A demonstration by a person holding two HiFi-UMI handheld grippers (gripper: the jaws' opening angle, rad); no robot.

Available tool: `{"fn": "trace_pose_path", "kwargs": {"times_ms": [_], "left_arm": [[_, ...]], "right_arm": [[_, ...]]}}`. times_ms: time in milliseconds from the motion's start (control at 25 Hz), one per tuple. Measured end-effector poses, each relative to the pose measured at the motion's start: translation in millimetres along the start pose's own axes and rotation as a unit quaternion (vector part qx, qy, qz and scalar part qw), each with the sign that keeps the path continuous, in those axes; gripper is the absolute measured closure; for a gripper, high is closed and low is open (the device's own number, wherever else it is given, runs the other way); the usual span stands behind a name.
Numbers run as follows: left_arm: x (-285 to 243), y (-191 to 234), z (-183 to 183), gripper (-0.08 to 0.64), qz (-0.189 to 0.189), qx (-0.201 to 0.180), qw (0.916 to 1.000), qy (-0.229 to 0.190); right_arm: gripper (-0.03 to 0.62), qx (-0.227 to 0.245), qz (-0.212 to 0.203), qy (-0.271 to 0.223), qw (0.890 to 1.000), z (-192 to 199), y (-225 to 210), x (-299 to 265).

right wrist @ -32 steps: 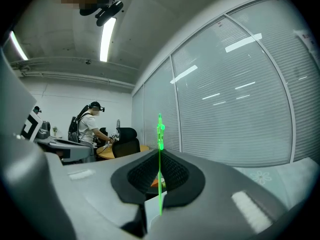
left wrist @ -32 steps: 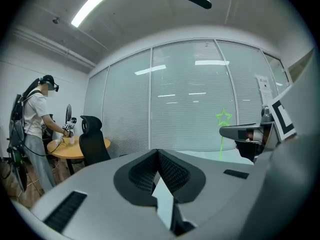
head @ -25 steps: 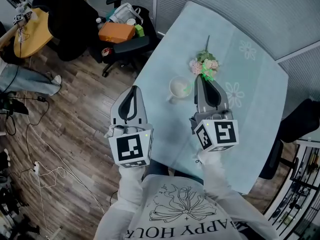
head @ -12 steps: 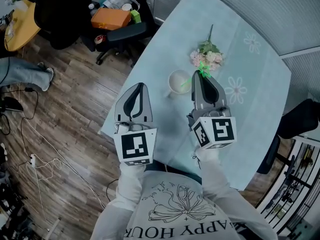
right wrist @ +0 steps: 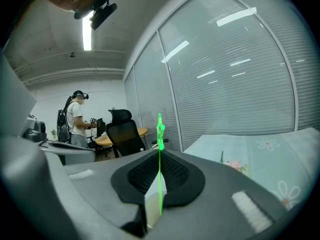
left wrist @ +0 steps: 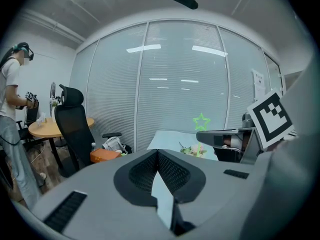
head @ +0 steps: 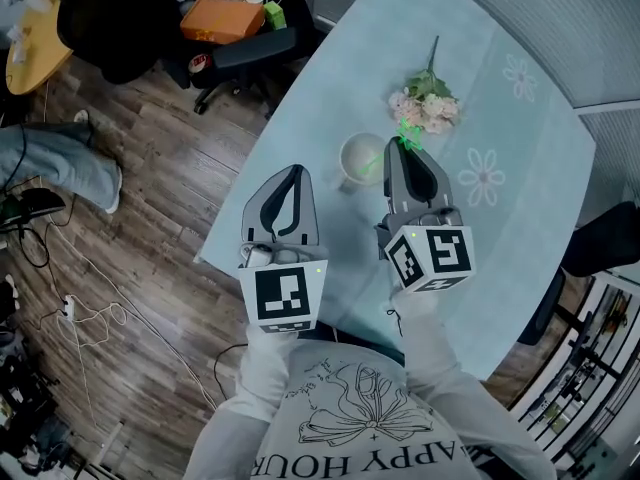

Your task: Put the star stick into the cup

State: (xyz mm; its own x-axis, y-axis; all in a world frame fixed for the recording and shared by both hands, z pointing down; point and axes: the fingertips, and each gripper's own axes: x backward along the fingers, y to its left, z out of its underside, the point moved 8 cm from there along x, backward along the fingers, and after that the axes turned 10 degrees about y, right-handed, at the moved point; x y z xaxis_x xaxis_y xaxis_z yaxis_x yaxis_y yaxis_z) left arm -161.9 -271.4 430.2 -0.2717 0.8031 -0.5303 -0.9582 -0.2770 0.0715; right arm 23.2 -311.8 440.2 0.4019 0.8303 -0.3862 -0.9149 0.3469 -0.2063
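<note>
My right tongs (head: pixel 400 148) are clenched on the star stick (right wrist: pixel 160 176), star uppermost, just beside the cup (head: pixel 360 158) on the table (head: pixel 500 268). My left tongs (head: pixel 295 173) are closed on nothing. The pick-up is done, but the stick's lower end does not seem to be in the cup yet. Since a second ago both tongs have sunk, the right one closing on the cup.

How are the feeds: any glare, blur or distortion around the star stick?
Head view: sharp, evenly lit; the star stick glows green. Right gripper view: fisheye bends the window frames, stick crisp in the shut right gripper. Left gripper view: bright reflections streak the glass, corners dark.
</note>
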Motion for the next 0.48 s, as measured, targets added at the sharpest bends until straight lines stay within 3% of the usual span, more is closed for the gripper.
{"fn": "trace_pose_path", "kwargs": {"times_ms": [480], "left_arm": [[-15.7, -3.4, 8.7, 0.554, 0.002, 0.006, 0.9999, 0.016]], "right_arm": [[0.575, -0.027, -0.003, 0.037, 0.999, 15.6, -12.6, -16.3]]}}
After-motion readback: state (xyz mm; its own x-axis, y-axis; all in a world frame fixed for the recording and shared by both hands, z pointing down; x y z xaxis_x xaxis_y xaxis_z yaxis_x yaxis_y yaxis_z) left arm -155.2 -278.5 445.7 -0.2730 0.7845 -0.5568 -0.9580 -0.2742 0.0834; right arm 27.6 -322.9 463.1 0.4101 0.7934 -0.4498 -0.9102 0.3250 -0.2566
